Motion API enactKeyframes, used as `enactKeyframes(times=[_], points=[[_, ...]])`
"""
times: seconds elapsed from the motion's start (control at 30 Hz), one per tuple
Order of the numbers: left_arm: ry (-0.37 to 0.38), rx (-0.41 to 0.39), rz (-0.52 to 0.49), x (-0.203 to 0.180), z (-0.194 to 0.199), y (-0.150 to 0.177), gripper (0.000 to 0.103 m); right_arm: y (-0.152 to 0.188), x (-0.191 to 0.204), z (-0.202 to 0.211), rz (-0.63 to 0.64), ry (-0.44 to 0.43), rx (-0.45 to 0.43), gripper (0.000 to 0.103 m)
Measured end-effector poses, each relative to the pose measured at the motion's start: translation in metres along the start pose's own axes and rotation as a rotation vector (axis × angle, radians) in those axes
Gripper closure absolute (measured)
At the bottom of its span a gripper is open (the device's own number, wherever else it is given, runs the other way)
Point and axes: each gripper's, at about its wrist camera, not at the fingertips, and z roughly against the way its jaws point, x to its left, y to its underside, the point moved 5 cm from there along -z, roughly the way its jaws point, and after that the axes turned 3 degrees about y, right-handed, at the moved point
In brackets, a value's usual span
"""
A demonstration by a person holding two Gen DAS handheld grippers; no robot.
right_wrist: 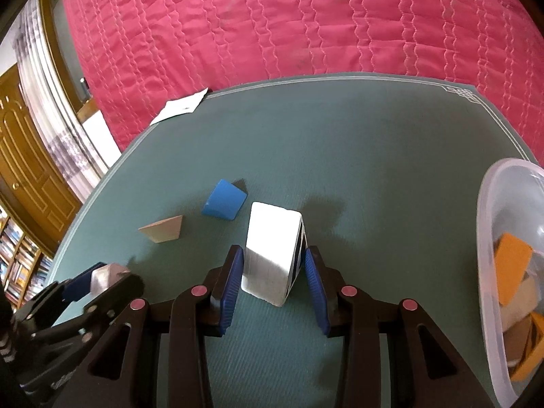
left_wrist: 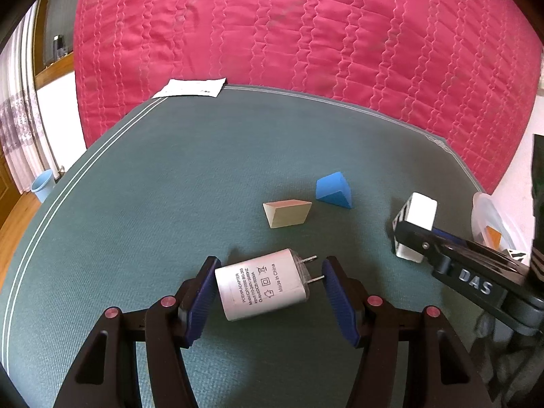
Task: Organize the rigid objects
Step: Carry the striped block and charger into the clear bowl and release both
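Green mat point(left_wrist: 136, 204) – pink quilt point(left_wrist: 306, 34) behind | L hand-held gripper point(left_wrist: 268, 289) clamps adapter point(left_wrist: 261, 284) | R point(right_wrist: 273, 272) clamps wht box point(right_wrist: 268, 255)

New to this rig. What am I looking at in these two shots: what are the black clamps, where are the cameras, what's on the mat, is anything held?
No robot arm here: a person holds one two-finger clamp in each hand, each carrying a fisheye camera that looks along its fingers.

Left wrist view: the left gripper has a white power adapter between its blue pads; a firm grip cannot be confirmed.

Right wrist view: the right gripper is shut on a white box.

On the green mat lie a blue block and a wooden wedge. A clear bin on the right holds orange and tan pieces.
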Motion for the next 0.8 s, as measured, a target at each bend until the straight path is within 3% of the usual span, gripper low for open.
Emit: enactKeyframes(times=[0.4, 0.8], points=[[0.011, -0.01, -0.022, -0.006, 0.003, 0.0, 0.039, 0.009, -0.016, 0.047, -0.064, 0.0, -0.071, 0.064], [0.011, -0.017, -0.049, -0.014, 0.004, 0.002, 0.039, 0.014, -0.064, 0.095, -0.168, 0.087, -0.159, 0.065]])
